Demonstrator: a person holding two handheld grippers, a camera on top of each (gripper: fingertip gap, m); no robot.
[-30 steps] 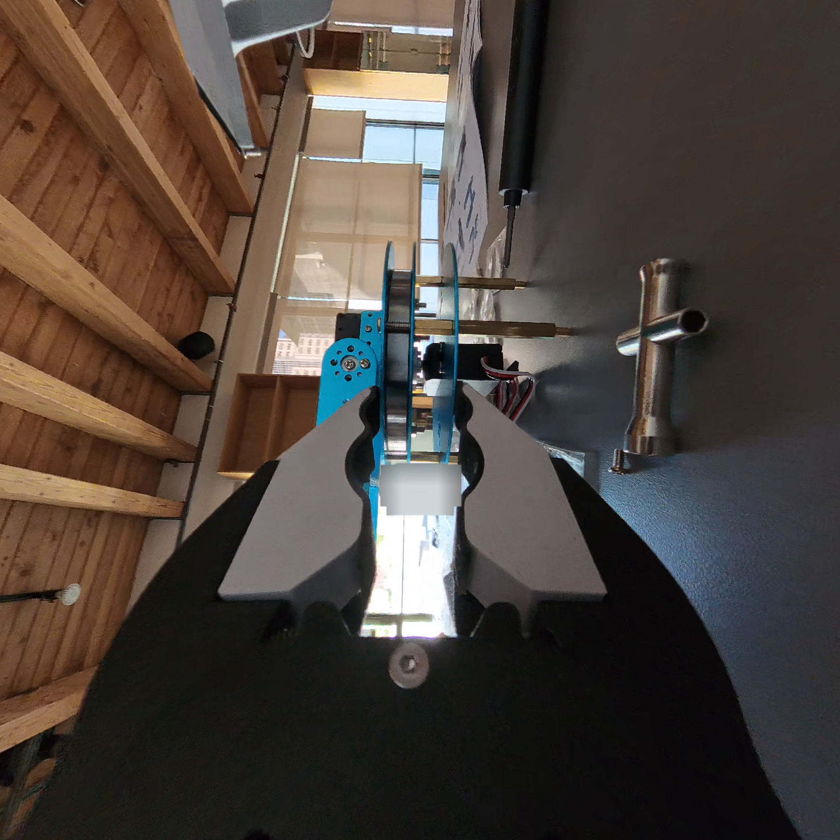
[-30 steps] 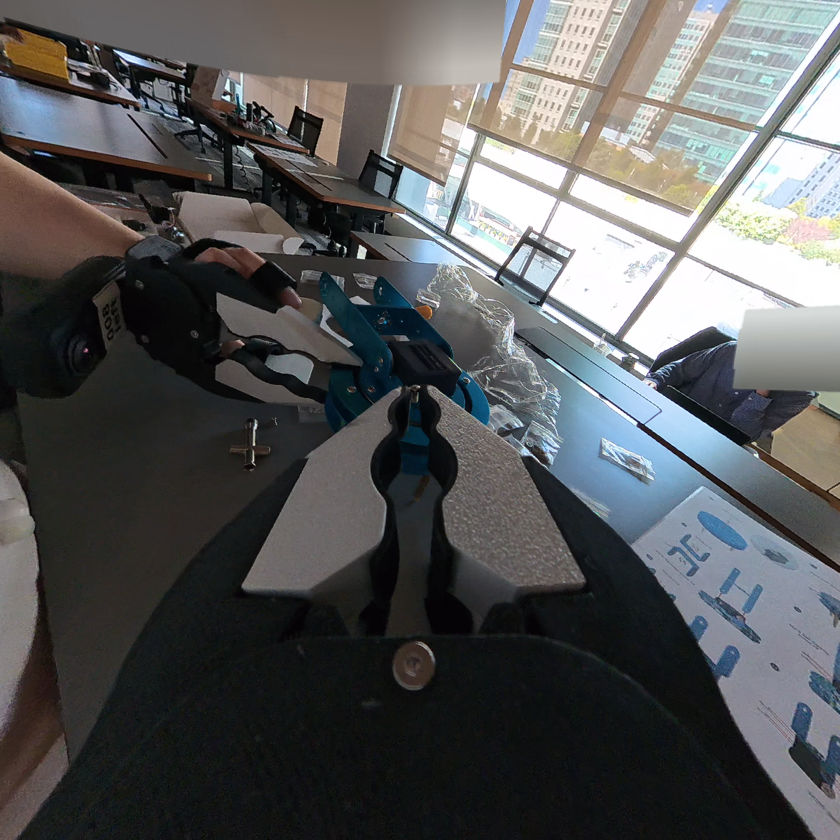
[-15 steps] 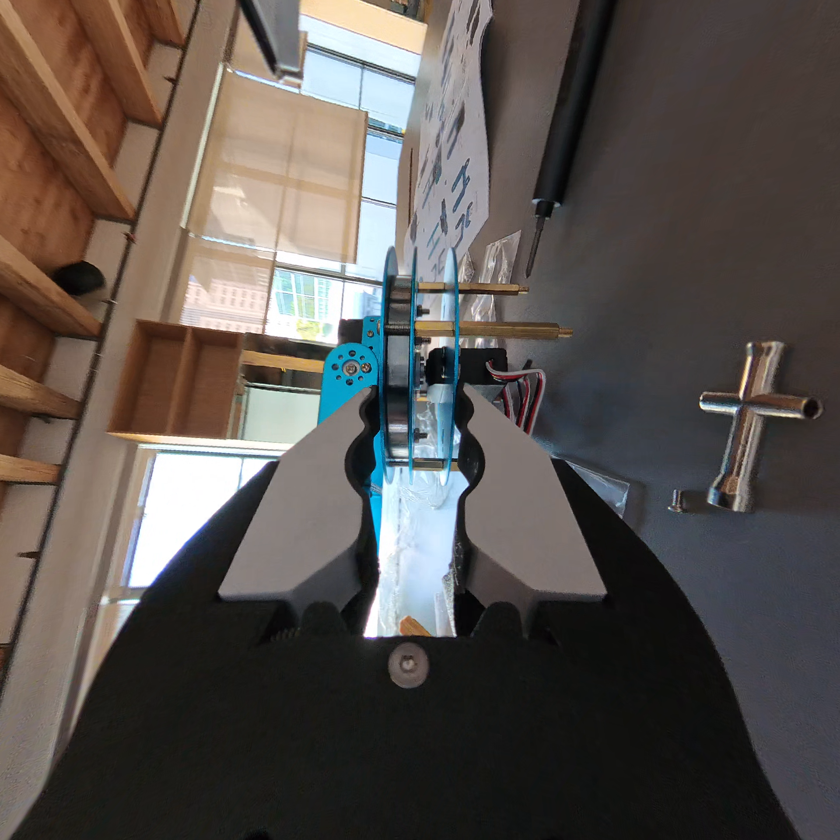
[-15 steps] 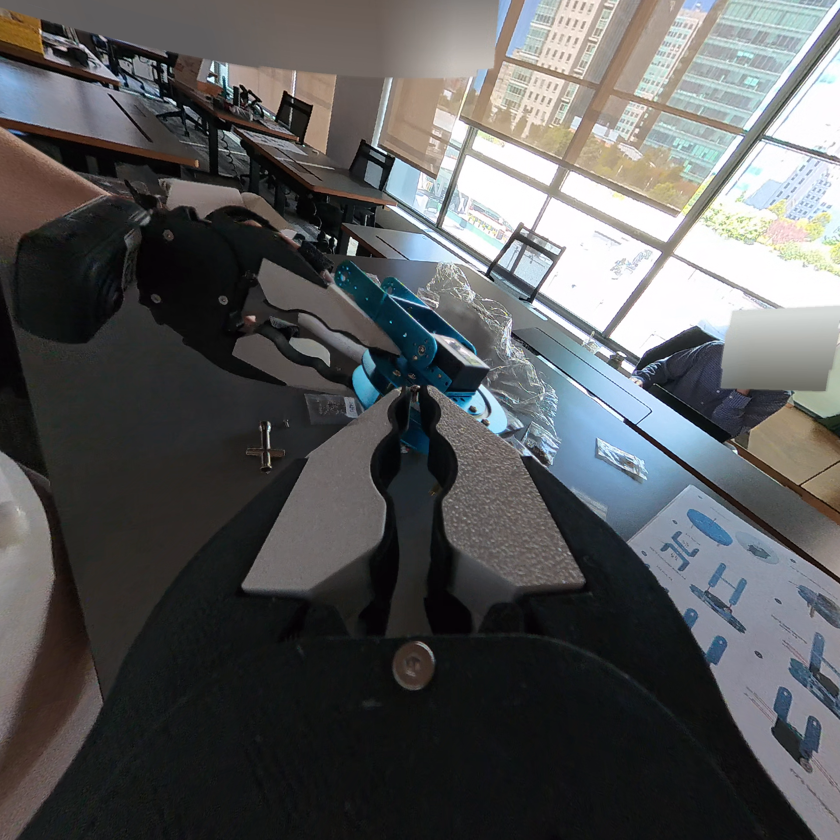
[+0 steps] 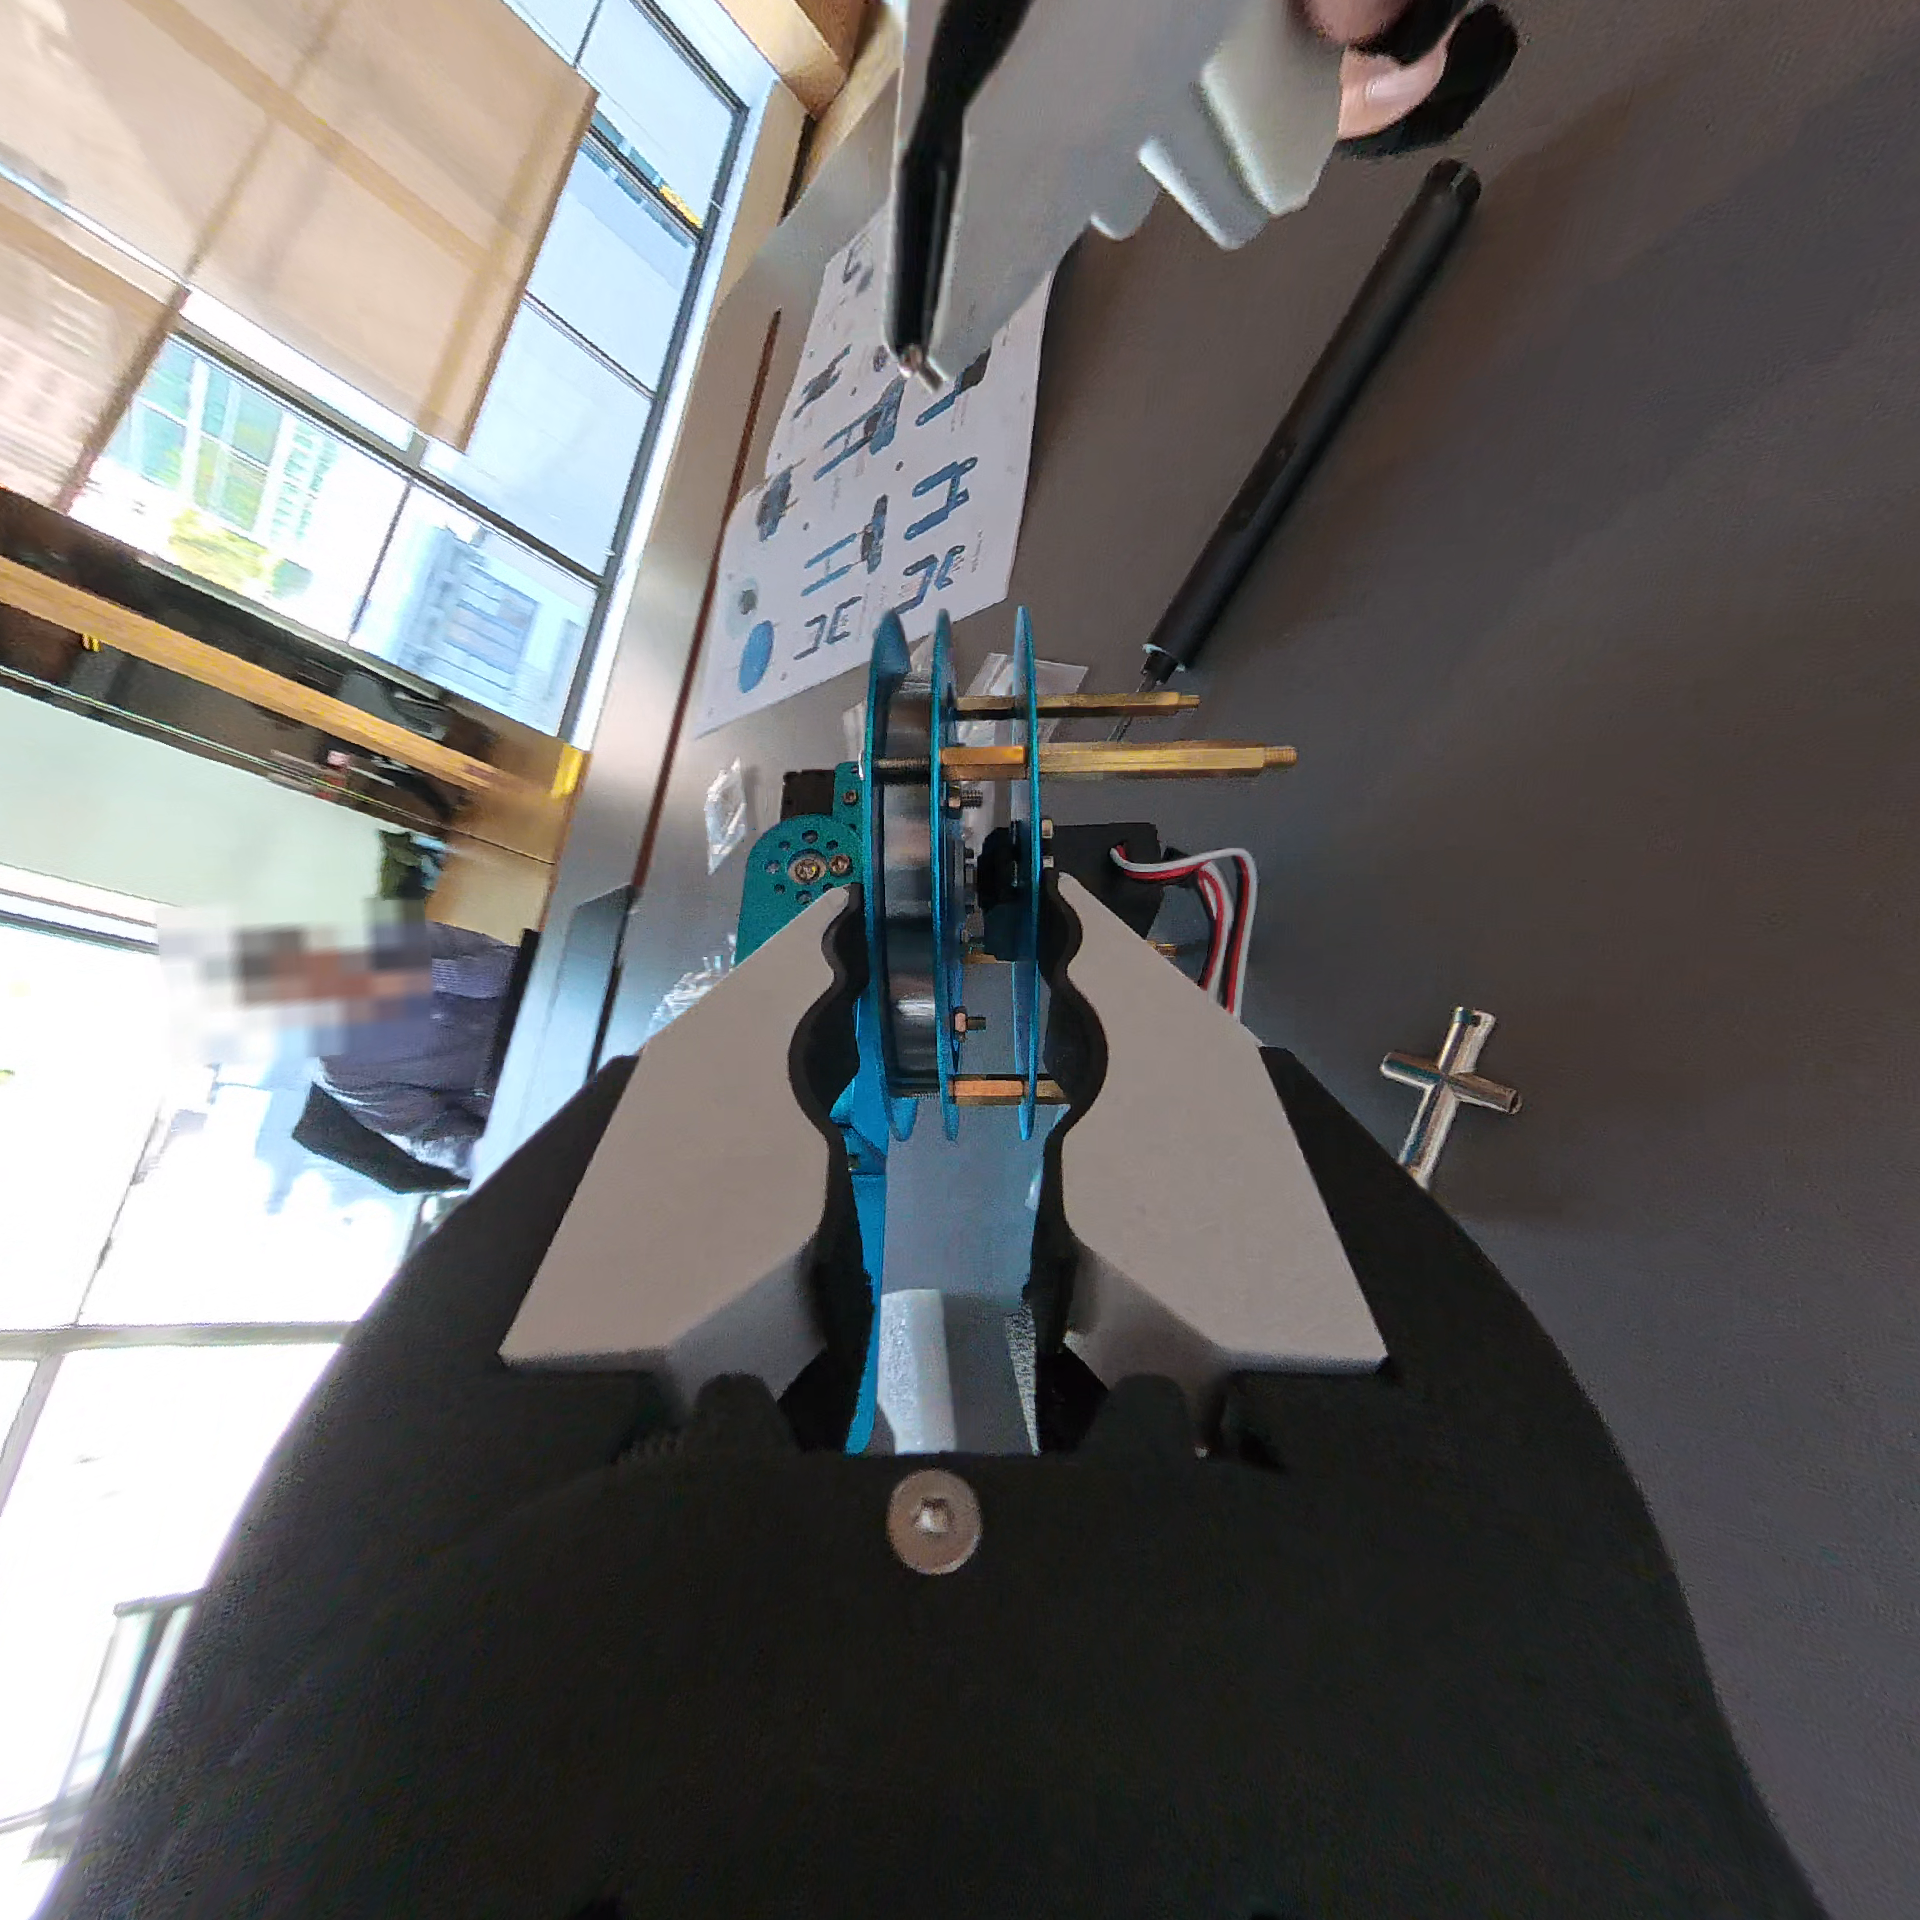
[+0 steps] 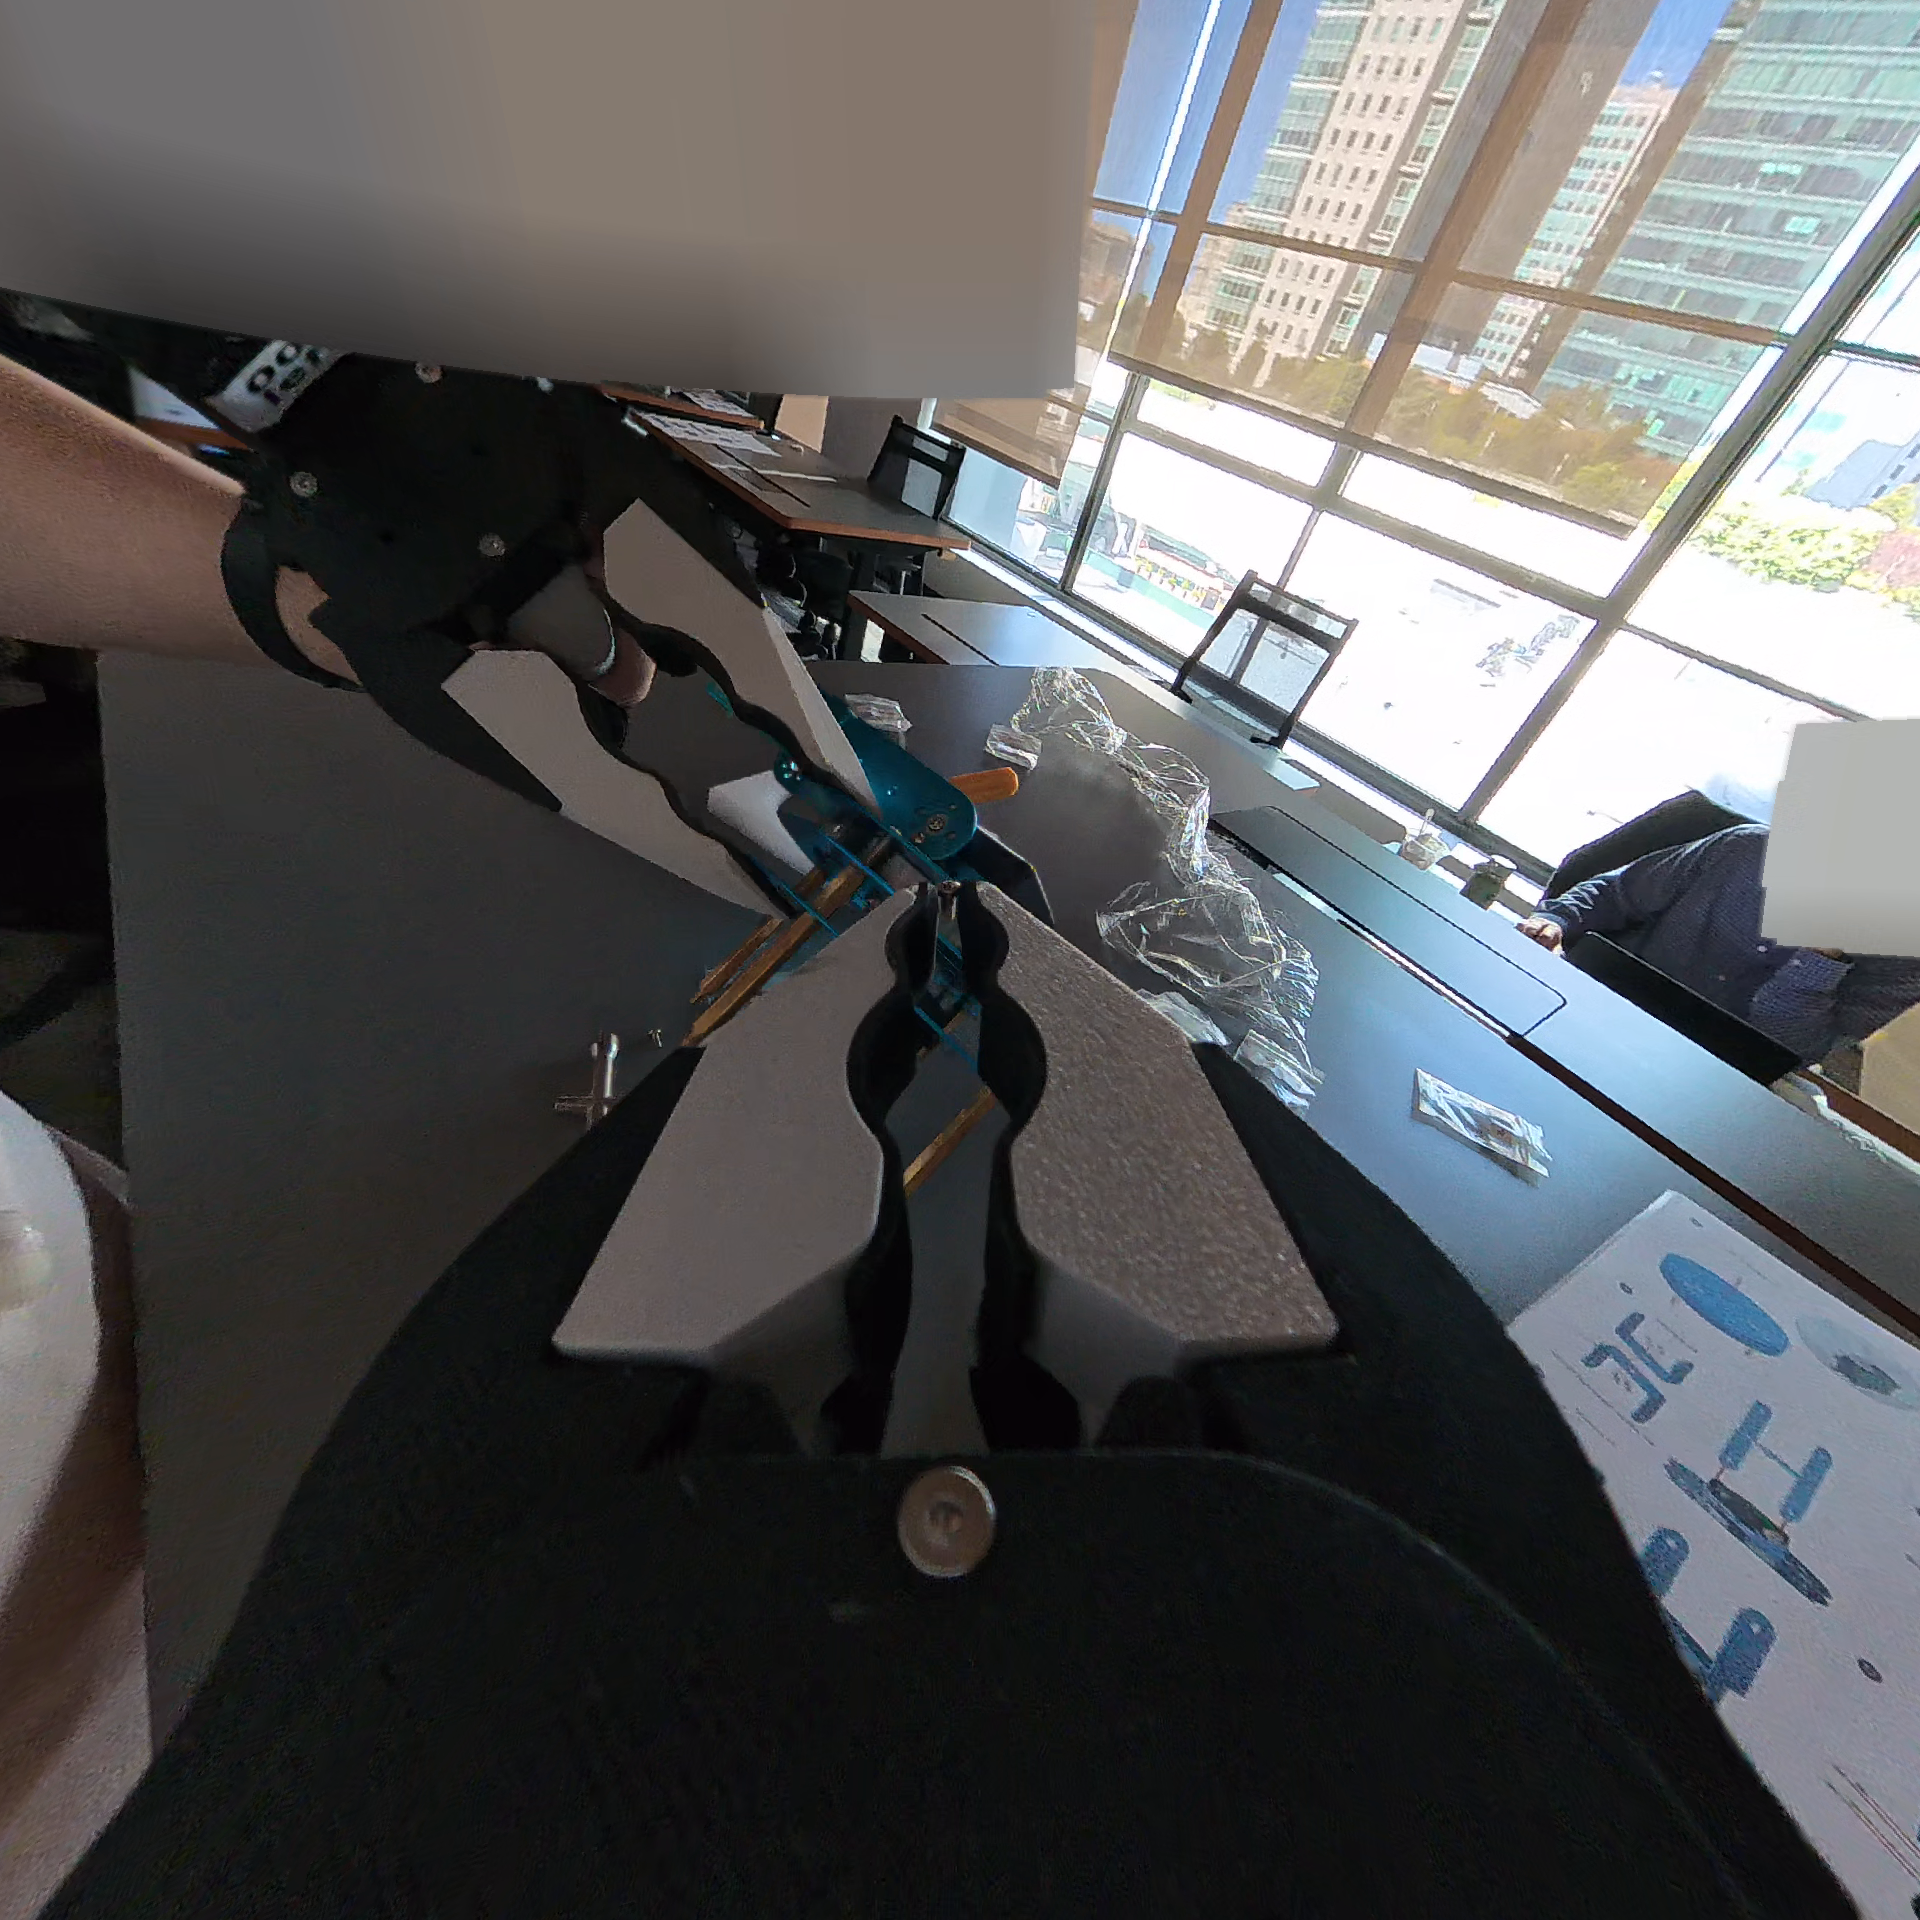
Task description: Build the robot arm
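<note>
Two tools in view. One blue metal assembly: three thin discs seen edge-on, four brass standoffs counted, a black servo with red, white and black wires. Left tool is clamped across the disc stack, one finger on each outer face, jaws held apart by the stack's width; the assembly is tipped on its side, standoffs pointing toward the tabletop. Right tool has its jaws nearly together and pinches one small screw at the very tips, the tips just beside the assembly's blue bracket; contact between screw and bracket cannot be told. In the left wrist view the same right tool hangs at far top, well above the discs. On the tabletop: one silver cross wrench to the right of the left tool, one loose screw beside it, one black screwdriver farther off, one printed sheet with blue diagrams, crumpled clear plastic wrap and several small clear bags beyond the assembly. One seated person at the far right by the windows.
</note>
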